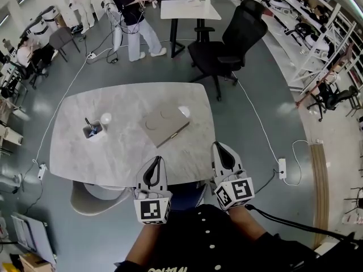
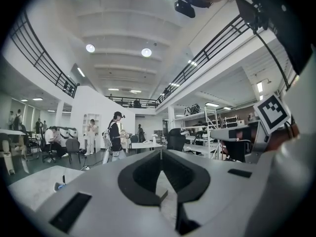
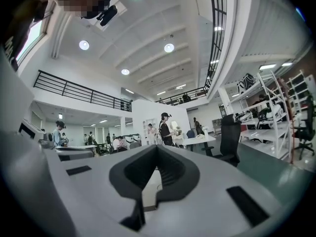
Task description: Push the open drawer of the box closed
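at the edge of the grey table (image 1: 113, 152), left gripper (image 1: 157, 159) and right gripper (image 1: 219, 145) point forward, fingers together.

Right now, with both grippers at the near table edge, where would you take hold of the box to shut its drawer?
Probably the narrow strip along the near-right side of the box, seemingly the protruding drawer front. It lies flat and low, so press rather than pinch: bring the right gripper, jaws together, from the near right, pushing far-left.

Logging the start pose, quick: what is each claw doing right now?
Left claw: closed, holding nothing.
Right claw: closed, holding nothing.
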`<action>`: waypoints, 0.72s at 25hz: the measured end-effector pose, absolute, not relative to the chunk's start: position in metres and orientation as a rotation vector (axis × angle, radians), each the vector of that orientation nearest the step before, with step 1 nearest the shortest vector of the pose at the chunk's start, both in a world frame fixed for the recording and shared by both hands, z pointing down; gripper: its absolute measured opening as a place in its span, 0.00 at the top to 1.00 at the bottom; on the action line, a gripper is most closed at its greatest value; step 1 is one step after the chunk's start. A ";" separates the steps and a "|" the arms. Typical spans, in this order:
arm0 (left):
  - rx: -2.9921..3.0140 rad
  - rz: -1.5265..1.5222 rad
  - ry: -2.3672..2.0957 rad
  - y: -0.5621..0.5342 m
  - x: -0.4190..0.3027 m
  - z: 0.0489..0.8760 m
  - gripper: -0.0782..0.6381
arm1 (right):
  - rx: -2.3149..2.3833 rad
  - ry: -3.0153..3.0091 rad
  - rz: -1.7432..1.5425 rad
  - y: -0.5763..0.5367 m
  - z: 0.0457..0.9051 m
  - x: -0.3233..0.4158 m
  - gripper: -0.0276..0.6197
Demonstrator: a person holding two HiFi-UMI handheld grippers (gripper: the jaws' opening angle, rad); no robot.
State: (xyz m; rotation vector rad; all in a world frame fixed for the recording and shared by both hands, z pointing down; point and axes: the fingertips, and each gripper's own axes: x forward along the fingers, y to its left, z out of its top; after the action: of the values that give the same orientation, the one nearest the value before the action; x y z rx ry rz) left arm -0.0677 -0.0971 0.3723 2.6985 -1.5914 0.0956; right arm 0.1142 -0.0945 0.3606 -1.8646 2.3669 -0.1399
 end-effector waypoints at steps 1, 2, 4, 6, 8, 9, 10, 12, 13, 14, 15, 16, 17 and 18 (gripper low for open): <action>2.699 0.092 -1.595 -0.097 -0.069 0.371 0.86 | -1.862 2.369 -0.133 -0.094 0.360 0.113 0.96; 2.698 0.089 -1.598 -0.098 -0.069 0.371 0.86 | -1.859 2.371 -0.129 -0.094 0.359 0.112 0.96; 2.693 0.091 -1.602 -0.099 -0.071 0.370 0.86 | -1.851 2.377 -0.128 -0.095 0.357 0.110 0.96; 2.687 0.099 -1.604 -0.098 -0.072 0.371 0.86 | -1.845 2.381 -0.124 -0.096 0.355 0.109 0.96; 2.693 0.094 -1.604 -0.097 -0.071 0.370 0.86 | -1.843 2.387 -0.119 -0.095 0.355 0.108 0.96; 2.698 0.090 -1.604 -0.097 -0.070 0.369 0.86 | -1.843 2.390 -0.115 -0.094 0.355 0.108 0.96; 2.700 0.087 -1.604 -0.097 -0.070 0.368 0.86 | -1.842 2.394 -0.112 -0.094 0.355 0.107 0.96; 2.698 0.088 -1.606 -0.098 -0.070 0.368 0.86 | -1.838 2.399 -0.113 -0.095 0.355 0.107 0.96; 2.696 0.088 -1.608 -0.098 -0.070 0.368 0.86 | -1.836 2.400 -0.112 -0.096 0.354 0.106 0.96; 2.695 0.087 -1.609 -0.099 -0.070 0.368 0.86 | -1.835 2.401 -0.109 -0.096 0.353 0.106 0.96; 2.693 0.087 -1.611 -0.100 -0.071 0.368 0.86 | -1.834 2.402 -0.110 -0.097 0.353 0.105 0.96; 2.692 0.087 -1.612 -0.100 -0.072 0.368 0.86 | -1.835 2.404 -0.116 -0.097 0.355 0.105 0.96; 2.692 0.086 -1.614 -0.100 -0.072 0.367 0.86 | -1.836 2.406 -0.128 -0.098 0.357 0.105 0.96; 2.692 0.086 -1.615 -0.100 -0.072 0.367 0.86 | -1.839 2.407 -0.141 -0.098 0.358 0.105 0.96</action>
State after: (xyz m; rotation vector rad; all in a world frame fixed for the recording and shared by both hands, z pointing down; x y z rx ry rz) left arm -0.0719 -0.0999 0.3670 2.6918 -1.6145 0.0859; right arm 0.1050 -0.0979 0.3585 -1.8389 2.4072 -0.1405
